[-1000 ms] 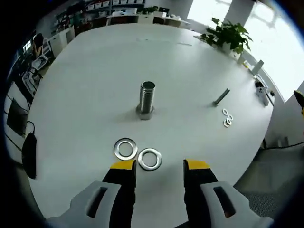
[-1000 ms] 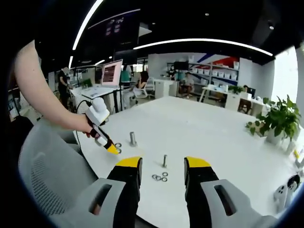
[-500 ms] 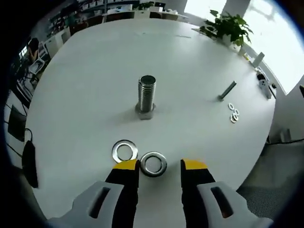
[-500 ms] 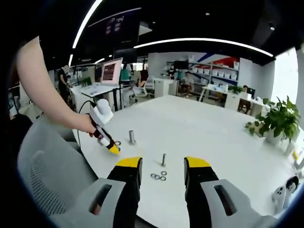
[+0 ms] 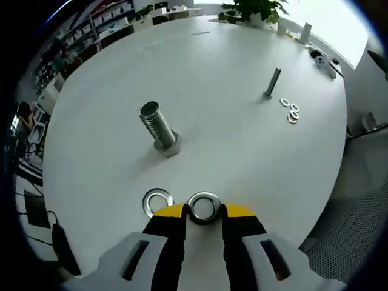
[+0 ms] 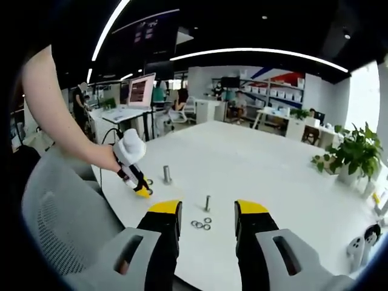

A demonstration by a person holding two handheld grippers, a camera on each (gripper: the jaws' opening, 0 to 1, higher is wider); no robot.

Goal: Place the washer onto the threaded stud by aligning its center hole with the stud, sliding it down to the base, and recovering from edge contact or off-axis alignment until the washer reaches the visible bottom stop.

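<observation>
Left gripper view: a round white table (image 5: 242,157). The left gripper (image 5: 203,210) rises from 6 o'clock, its yellow-tipped jaws drawn narrow around a steel washer (image 5: 204,207) lying flat on the table. The jaws sit at either side of the washer's rim, seemingly to pinch it by the edge and lift it; whether they press on it yet I cannot tell. A second washer (image 5: 157,201) lies just beside the first, at about 7 o'clock, close by the left jaw. The stud (image 5: 157,128), thick and threaded, stands on its hex base at about 10 o'clock, well apart from the washers, and looks tilted here because the camera is tilted. Nothing is on it, so the placing is not yet begun. At 1 o'clock stands a thin bolt (image 5: 272,83) with small washers (image 5: 290,111) near its foot, spare parts kept out of the way.

Right gripper view: an office with desks and shelves beyond the same table (image 6: 267,176). The right gripper (image 6: 207,211) rises from 6 o'clock with its jaws wide apart and nothing between them, held back from the work. At 9 o'clock a person's bare arm (image 6: 57,115) reaches in, holding the left gripper (image 6: 142,191) tip-down on the table. The stud (image 6: 166,175) stands just past it, the thin bolt (image 6: 207,204) nearer centre with its small washers (image 6: 200,225).
</observation>
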